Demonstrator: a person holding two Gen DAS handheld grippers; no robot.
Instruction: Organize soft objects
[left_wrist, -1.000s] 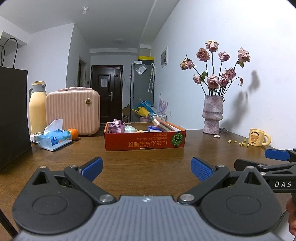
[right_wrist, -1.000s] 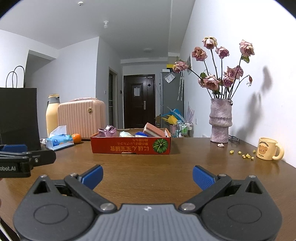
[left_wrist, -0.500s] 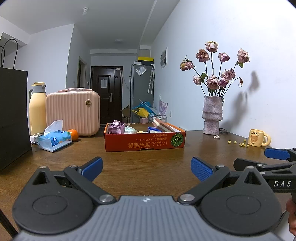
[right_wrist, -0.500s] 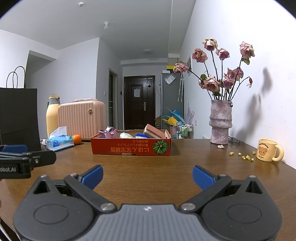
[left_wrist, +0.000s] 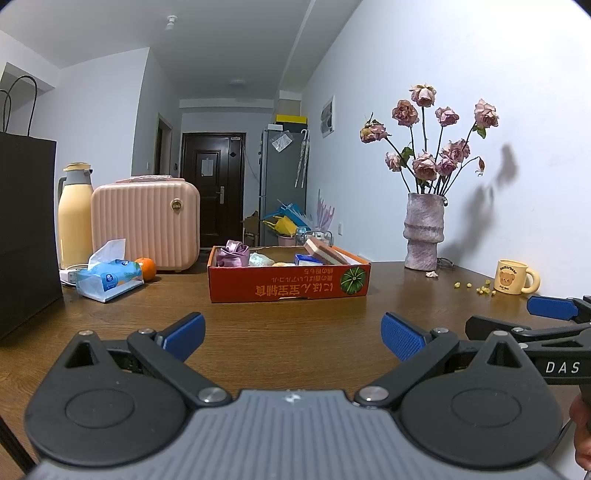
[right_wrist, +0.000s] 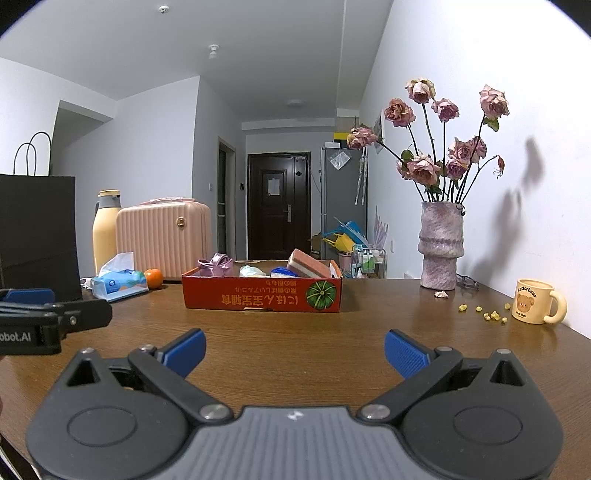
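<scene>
Left wrist view. Left tongs (left_wrist: 291, 334) at lower centre, spread wide, holding nothing, blue ribbed pads over bare desk (left_wrist: 288, 317). Red cardboard tray (left_wrist: 288, 286) at mid-frame, well apart from the tongs, shallow and rectangular, with printed lettering and a green squash emblem. Inside the tray: crumpled lilac satin cloth (left_wrist: 232, 252) at the left end, pale soft wrapped items at centre, layered pink-and-brown sponge (left_wrist: 325, 251) leaning at the right end. Tissue pack (left_wrist: 109, 278) at left of frame, soft plastic film with a paper sheet protruding, lying on the desk outside the tray beside an orange (left_wrist: 146, 268). Right tongs (left_wrist: 546, 314) visible at the right edge, also empty.

Right wrist view. Right tongs (right_wrist: 294, 350) at lower centre, spread wide, empty. Same tray (right_wrist: 262, 293) at mid-frame, soft items inside it. Rough ceramic vase (right_wrist: 441, 245) and glossy bear mug (right_wrist: 533, 301) at right: rigid, not for sorting.

Step in hand: undetermined. Scene fits either an approach toward the tray or a retreat after soft items were placed there. Any grasp of cloth or sponge: light closure advised, both likely to compress and slip.
</scene>
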